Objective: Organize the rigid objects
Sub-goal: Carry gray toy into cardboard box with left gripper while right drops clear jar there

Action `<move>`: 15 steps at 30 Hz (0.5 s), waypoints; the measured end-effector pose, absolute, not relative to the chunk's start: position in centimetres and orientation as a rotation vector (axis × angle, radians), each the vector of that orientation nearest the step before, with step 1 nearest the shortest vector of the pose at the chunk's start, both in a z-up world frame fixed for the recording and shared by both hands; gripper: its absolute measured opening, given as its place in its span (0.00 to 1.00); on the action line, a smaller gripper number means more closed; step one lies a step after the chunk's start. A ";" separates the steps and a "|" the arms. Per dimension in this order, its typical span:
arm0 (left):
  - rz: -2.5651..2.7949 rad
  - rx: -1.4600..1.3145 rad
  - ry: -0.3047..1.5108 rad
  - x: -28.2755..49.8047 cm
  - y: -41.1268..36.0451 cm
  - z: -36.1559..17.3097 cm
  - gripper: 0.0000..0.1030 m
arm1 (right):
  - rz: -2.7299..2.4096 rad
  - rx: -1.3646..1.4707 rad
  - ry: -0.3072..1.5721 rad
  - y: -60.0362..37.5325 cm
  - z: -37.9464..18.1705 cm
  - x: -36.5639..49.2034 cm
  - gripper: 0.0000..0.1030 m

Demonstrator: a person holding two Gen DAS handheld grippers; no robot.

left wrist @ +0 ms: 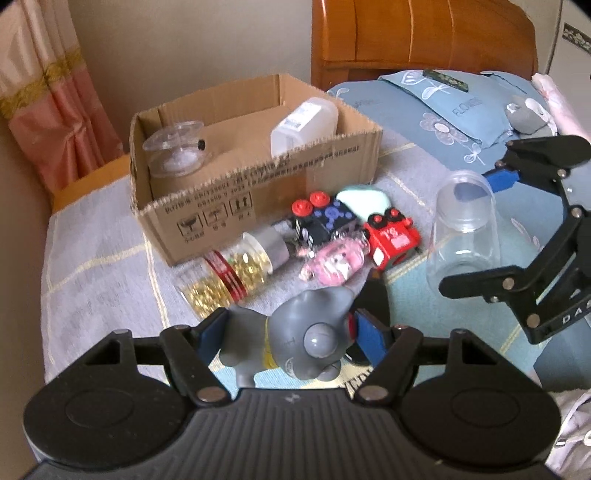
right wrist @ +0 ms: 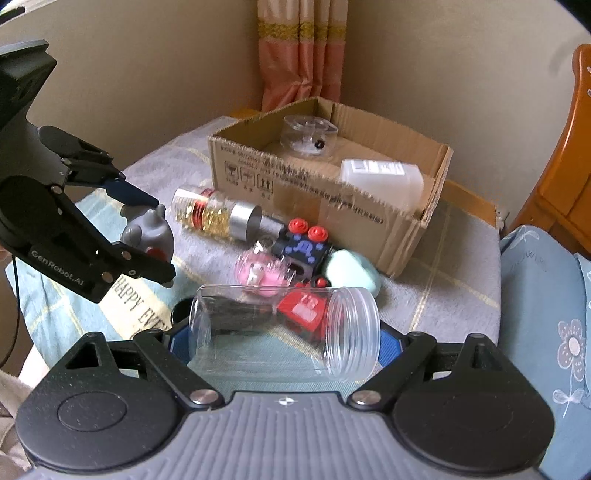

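Observation:
My left gripper (left wrist: 291, 328) is shut on a grey elephant toy (left wrist: 310, 336), held above the bed; it also shows in the right wrist view (right wrist: 149, 230). My right gripper (right wrist: 284, 338) is shut on a clear plastic jar (right wrist: 284, 328), lying sideways between its fingers; the jar also shows in the left wrist view (left wrist: 463, 229). A cardboard box (left wrist: 258, 192) stands behind, holding a clear round container (left wrist: 175, 147) and a white plastic bottle (left wrist: 303, 125). In front of it lie a jar of gold capsules (left wrist: 232, 273), a pink toy (left wrist: 336, 260), a black toy train (left wrist: 325, 218) and a red toy train (left wrist: 393, 236).
A mint-green object (left wrist: 365, 197) lies beside the box. A blue pillow (left wrist: 454, 107) and wooden headboard (left wrist: 424, 33) are at the right. A pink curtain (left wrist: 48, 92) hangs at the left. A black lid (right wrist: 181, 308) lies on the bedspread.

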State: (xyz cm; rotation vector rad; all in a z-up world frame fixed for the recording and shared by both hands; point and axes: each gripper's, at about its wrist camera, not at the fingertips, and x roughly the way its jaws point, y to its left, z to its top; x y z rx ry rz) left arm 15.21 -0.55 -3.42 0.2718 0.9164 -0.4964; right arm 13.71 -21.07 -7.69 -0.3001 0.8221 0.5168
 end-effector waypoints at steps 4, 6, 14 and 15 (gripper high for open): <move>-0.492 0.280 0.885 16.5 -0.8 -1.8 0.71 | 0.505 -0.294 0.782 -21.2 -6.3 14.6 0.91; -0.476 0.293 0.855 17.5 -1.0 -0.8 0.71 | 0.500 -0.290 0.765 -21.3 -5.6 15.2 0.91; -0.430 0.311 0.798 23.0 -2.2 1.8 0.71 | 0.492 -0.260 0.721 -21.0 -3.7 17.6 0.91; -0.426 0.317 0.795 23.6 -2.4 1.9 0.71 | 0.492 -0.252 0.715 -21.0 -3.5 18.0 0.91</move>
